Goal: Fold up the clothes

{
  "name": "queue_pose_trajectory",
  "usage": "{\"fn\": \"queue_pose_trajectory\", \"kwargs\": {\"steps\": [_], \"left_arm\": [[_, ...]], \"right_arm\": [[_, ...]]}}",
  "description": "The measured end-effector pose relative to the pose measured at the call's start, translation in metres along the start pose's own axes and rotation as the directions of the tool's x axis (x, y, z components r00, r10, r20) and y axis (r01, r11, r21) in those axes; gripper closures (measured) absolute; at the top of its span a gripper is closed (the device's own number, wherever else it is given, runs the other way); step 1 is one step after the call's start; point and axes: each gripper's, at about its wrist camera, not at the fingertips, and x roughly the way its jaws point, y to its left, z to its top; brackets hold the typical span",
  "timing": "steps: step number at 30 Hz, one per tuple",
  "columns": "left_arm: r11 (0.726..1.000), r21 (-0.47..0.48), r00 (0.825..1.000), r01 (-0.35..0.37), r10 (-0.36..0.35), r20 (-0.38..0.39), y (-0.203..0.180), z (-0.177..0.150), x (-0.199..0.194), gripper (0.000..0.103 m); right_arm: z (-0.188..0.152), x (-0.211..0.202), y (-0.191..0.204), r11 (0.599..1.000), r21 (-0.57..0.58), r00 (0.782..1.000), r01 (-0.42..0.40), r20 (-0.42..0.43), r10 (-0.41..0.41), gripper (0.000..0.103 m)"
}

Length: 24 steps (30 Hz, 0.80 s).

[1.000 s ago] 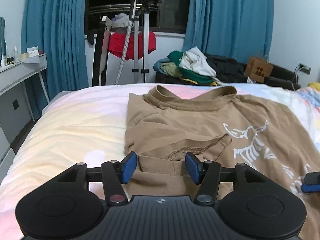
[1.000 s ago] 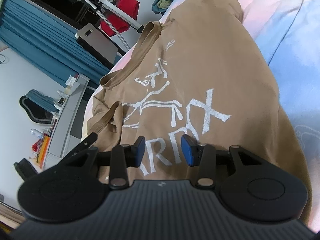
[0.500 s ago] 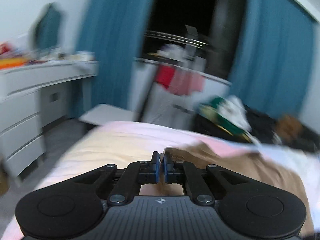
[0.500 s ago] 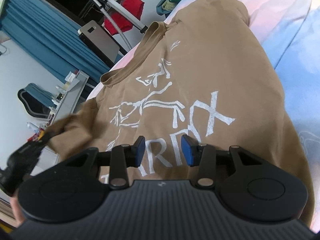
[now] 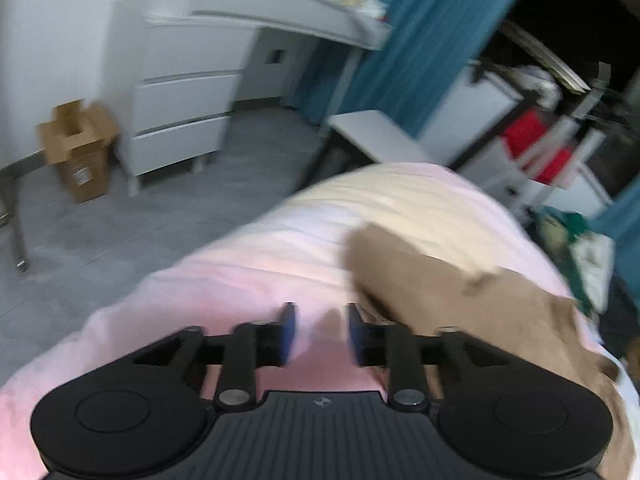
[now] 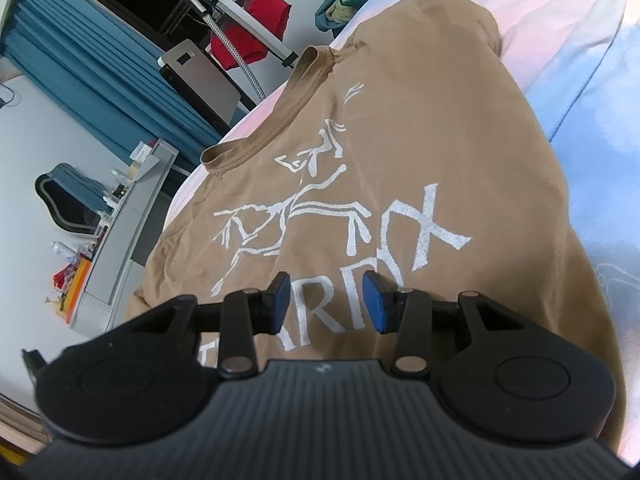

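A tan T-shirt (image 6: 400, 168) with a white printed logo lies flat on the bed, collar toward the far end. In the blurred left wrist view its sleeve (image 5: 460, 292) lies spread on the pink sheet. My left gripper (image 5: 320, 336) is open and empty, over bare sheet just left of the sleeve. My right gripper (image 6: 326, 304) is open and empty, hovering over the shirt's printed lettering near the hem.
The bed (image 5: 248, 264) has a pink and yellow sheet; its left edge drops to a grey floor. White drawers (image 5: 180, 100), a cardboard box (image 5: 76, 148), blue curtains (image 6: 100, 72) and a rack with red clothes (image 6: 256, 28) stand around it.
My left gripper shut on the folded sleeve, pulled it out to the left, then opened and let it go; it now points left. My right gripper stayed open and still.
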Motion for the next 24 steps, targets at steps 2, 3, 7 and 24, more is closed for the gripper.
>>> {"fn": "queue_pose_trajectory", "kwargs": {"steps": [2, 3, 7, 24], "left_arm": [[0.998, 0.009, 0.998, 0.064, -0.063, -0.020, -0.011, -0.007, -0.017, 0.052], [0.995, 0.032, 0.995, 0.094, -0.093, -0.032, -0.017, -0.015, -0.027, 0.051], [0.970, 0.172, 0.981, 0.170, -0.150, -0.121, -0.041, -0.061, -0.065, 0.049], [0.693, 0.645, 0.926, 0.321, -0.088, -0.367, -0.082, -0.218, -0.136, 0.065]], "right_arm": [[0.001, 0.000, 0.002, 1.000, -0.013, 1.000, 0.000, 0.002, 0.000, 0.060], [0.002, 0.000, 0.002, 1.000, -0.018, 1.000, 0.002, 0.006, -0.002, 0.060], [0.010, -0.005, 0.002, 0.999, -0.036, 1.000, 0.005, 0.021, -0.004, 0.060], [0.014, -0.111, -0.006, 0.991, -0.062, 0.987, 0.119, 0.112, -0.112, 0.054]]}}
